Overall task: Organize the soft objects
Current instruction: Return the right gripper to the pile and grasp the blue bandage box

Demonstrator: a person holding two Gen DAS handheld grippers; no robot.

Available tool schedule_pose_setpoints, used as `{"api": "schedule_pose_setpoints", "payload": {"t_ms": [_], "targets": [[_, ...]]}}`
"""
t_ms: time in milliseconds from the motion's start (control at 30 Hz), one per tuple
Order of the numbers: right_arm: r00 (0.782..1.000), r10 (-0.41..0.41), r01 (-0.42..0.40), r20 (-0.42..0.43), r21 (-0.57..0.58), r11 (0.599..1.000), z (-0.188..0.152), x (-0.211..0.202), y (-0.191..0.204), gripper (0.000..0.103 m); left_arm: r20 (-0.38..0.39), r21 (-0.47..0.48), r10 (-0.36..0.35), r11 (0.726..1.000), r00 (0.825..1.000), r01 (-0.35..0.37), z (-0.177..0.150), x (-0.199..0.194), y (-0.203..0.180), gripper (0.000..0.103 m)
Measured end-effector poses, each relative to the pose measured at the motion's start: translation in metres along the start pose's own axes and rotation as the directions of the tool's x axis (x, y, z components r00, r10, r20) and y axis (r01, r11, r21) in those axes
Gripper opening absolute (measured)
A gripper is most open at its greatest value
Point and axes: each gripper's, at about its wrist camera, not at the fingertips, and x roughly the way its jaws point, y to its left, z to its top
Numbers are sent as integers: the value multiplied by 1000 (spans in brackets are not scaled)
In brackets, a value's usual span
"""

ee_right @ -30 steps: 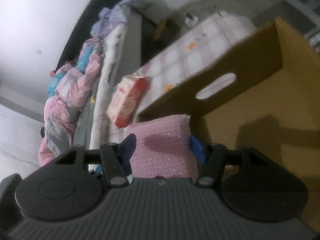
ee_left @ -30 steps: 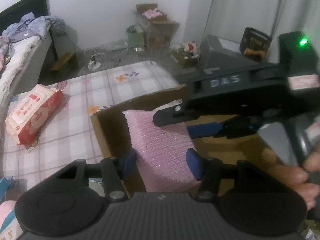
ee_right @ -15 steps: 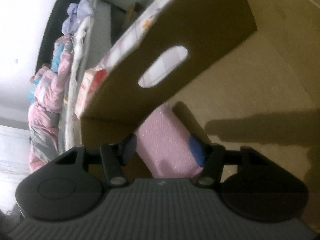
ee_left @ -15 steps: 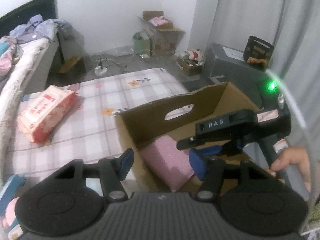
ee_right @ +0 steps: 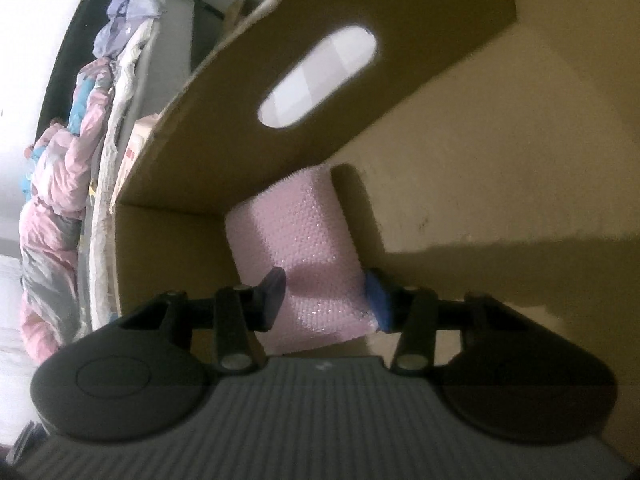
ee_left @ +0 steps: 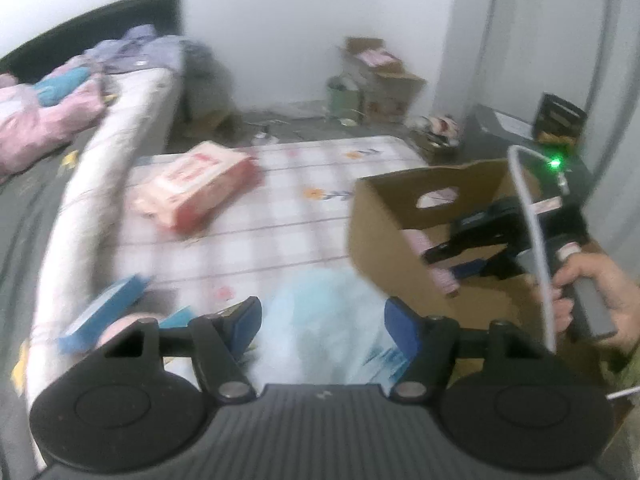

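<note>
Pink bubble-textured pad (ee_right: 296,248) now sits low in the cardboard box's (ee_right: 460,184) corner, where a second ago it hung above the rim; placing is nearly done. The right hand-held gripper (ee_right: 326,292) pitches steeply down, jaws closing on it. The left hand-held gripper (ee_left: 322,320) has swung away to a pale blue bag (ee_left: 320,316), empty jaws opening

One cardboard box (ee_left: 384,220), one pink sponge (ee_right: 296,240), one red-and-white wipes pack (ee_left: 196,188), one pale blue bag (ee_left: 320,332) and two grippers are showing.
</note>
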Motion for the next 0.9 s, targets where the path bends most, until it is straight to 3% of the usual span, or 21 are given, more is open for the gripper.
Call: {"api": "schedule_pose_setpoints", "payload": {"t_ms": [267,433,567,733,900], "targets": [[991,-56,68,119,-104,992,2,-36,16,66,67,-107,99,990,993,-91,-51,-56,58,78],[971,-46,88,235,-175,981,-3,-86,31,68,92,-164,152,977,984,-135,-81,-84,84,81],[961,7,67,278,-255,965,-22,-125,56,68,102,-180,181,970,978,-161,-103,-97,96,81],[968,131,-44,216,-365,930,-63,-153,96,68,122,-210,181,966,976,-153,-120,-106,109,80],[972,231,-191,40,-438,878,-97,-138,156,68,155,-211,201,963,967,-166,-116,-104,122,75]]}}
